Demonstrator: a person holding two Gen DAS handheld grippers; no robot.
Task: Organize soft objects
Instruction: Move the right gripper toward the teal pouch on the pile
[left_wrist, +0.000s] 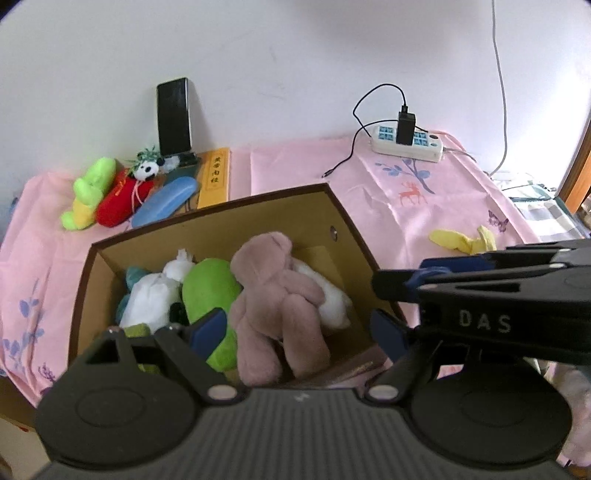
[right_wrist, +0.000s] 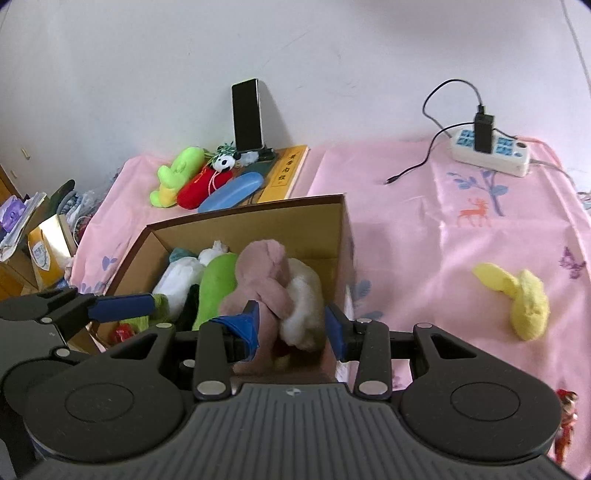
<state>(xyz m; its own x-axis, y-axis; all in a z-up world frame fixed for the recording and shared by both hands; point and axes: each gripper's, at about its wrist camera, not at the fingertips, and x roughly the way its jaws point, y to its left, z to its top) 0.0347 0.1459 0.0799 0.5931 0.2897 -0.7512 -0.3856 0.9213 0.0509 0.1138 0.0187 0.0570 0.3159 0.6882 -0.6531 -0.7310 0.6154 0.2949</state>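
Soft toys gathered in the cardboard box (left_wrist: 343, 221)

Both grippers, left gripper (left_wrist: 299, 332) and right gripper (right_wrist: 291, 325), hang spread apart over the pink plush (left_wrist: 277, 306) in the box; a yellow plush (right_wrist: 524, 302) lies near the table's right edge.

Mauve plush (left_wrist: 275, 306), perhaps pinkish; brown box (left_wrist: 343, 221).

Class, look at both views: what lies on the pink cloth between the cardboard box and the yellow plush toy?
Nothing: that stretch of cloth between the box and the yellow toy is bare, seen best in the right wrist view.
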